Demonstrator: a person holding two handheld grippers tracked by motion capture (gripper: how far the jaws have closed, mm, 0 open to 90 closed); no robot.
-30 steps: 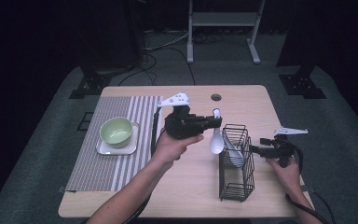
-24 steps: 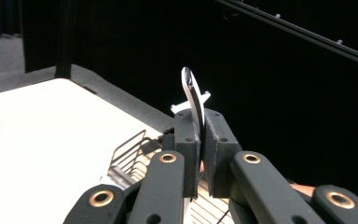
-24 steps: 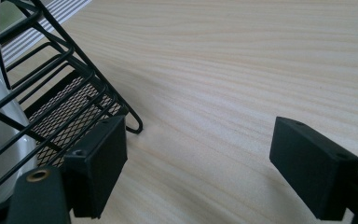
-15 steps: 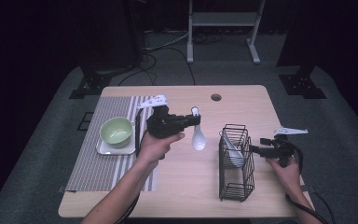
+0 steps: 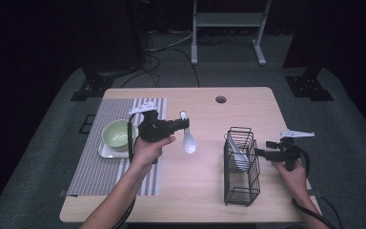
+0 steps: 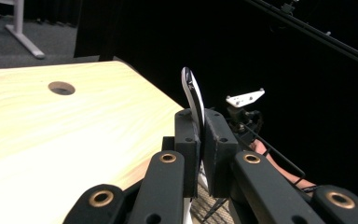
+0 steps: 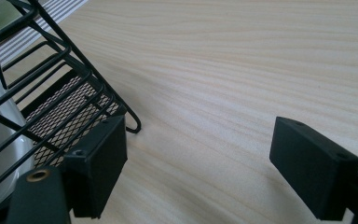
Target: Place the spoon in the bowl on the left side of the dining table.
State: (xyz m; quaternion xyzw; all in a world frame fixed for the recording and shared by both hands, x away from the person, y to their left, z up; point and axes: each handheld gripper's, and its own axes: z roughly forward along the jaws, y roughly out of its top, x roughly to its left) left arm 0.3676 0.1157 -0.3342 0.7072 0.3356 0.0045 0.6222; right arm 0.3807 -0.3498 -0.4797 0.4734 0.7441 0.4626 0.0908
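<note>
My left gripper [image 5: 185, 125] hovers over the middle of the table, shut on the handle of a white spoon [image 5: 189, 142] whose bowl hangs down. In the left gripper view the spoon handle [image 6: 192, 91] sticks up between the closed pads, with the gripper [image 6: 201, 140] pointing across the table. A black wire basket [image 5: 240, 164] stands at the right with another white utensil [image 5: 238, 152] inside. My right gripper [image 5: 261, 152] rests open just right of the basket; its view shows the gripper [image 7: 200, 163] with bare wood between the jaws and the basket [image 7: 60, 93] to the left.
A green bowl [image 5: 116, 133] sits on a white square plate [image 5: 104, 151] on a striped placemat [image 5: 100, 167] at the left. A round cable hole [image 5: 220, 99] is near the table's far edge. Dark floor and stands surround the table.
My left gripper has carried the spoon leftward, away from the basket toward the placemat, and a little lower. The right gripper has stayed beside the basket.
</note>
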